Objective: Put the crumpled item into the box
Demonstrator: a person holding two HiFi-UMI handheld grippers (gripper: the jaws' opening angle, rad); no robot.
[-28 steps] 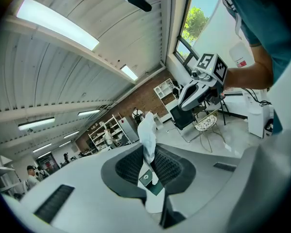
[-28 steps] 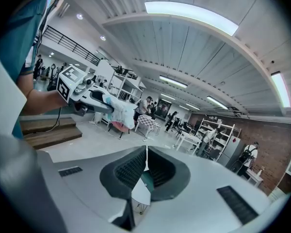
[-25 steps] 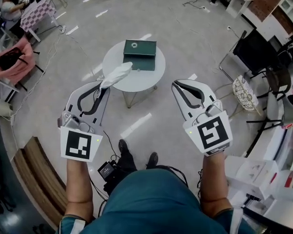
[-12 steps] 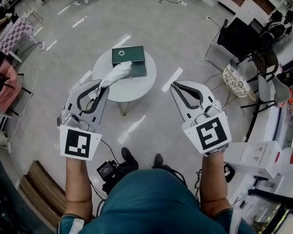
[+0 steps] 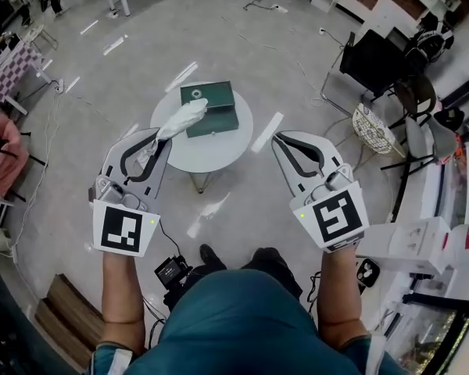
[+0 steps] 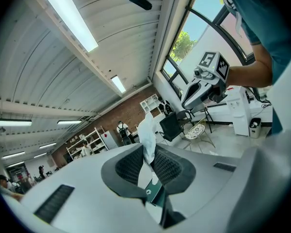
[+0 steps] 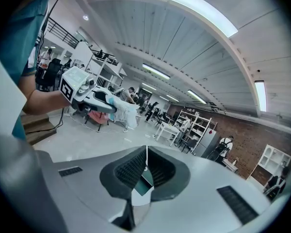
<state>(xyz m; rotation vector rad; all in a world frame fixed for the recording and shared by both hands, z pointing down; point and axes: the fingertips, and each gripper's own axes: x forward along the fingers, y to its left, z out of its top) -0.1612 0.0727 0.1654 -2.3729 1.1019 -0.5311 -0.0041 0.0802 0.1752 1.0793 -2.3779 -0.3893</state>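
Two tongs, two states. Your left gripper [image 5: 162,137] is clamped on the crumpled white wad [image 5: 184,118], which juts past its tips, ready for carrying to the flat dark-green box [image 5: 209,108] ahead on the round white table [image 5: 211,153]. Your right gripper [image 5: 286,139] is closed on nothing. Only the left gripper view shows the pads [image 6: 129,165] biting the wad.

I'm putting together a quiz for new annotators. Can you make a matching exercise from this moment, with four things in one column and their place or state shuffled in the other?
1 crumpled item
2 box
3 right tongs
4 table

a shut, nothing between them
b round, white, standing on the floor
c pinched in the left tongs
d green, lying on the table

Pairs: 1-c, 2-d, 3-a, 4-b
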